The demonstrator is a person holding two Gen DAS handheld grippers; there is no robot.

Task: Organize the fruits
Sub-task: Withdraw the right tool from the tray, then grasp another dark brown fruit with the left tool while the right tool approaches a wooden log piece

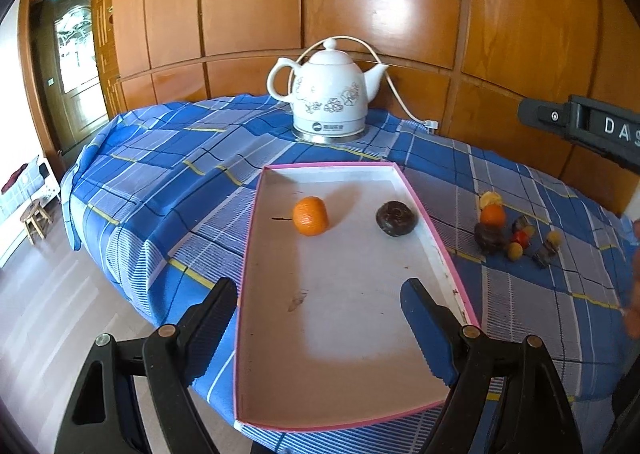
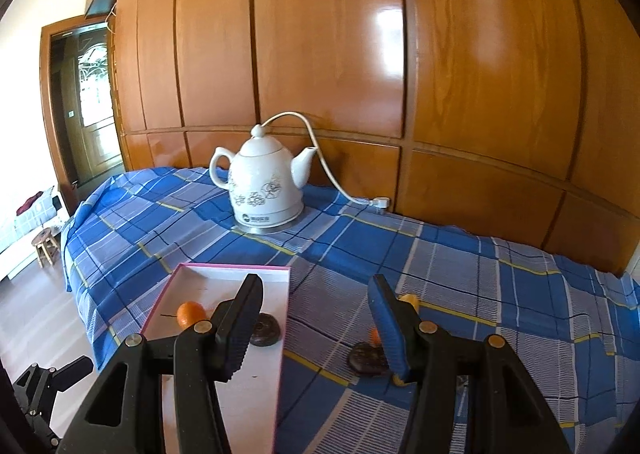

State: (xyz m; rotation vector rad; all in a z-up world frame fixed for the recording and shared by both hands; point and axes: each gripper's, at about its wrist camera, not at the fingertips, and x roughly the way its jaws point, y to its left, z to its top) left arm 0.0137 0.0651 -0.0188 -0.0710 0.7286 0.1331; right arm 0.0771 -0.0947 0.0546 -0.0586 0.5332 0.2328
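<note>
Right wrist view is showing my right claw (image 2: 314, 328) hanging spread wide and empty over the cloth (image 2: 460, 274), just right of the tray (image 2: 280, 374), with a dark round fruit (image 2: 366, 364) lying near its right finger. I judge that fruit is the next pick: I am meaning to come down straight, set the ribbed blue pads either side of its widest part, and squeeze gently, since it looks wrinkled and possibly soft. The small loose fruits (image 1: 516, 236) are huddling close together on the checked cloth, so I should be watching not to nudge the neighbours into rolling. My left claw (image 1: 320, 304) is also gaping, holding nothing, above the near end of the tray. The shallow white tray, pink-edged and card-like, is already holding a pebbly orange (image 1: 310, 215) and a dark, ring-shaped fruit (image 1: 396, 217). A glossy white kettle (image 2: 266, 183) is standing at the far side.
</note>
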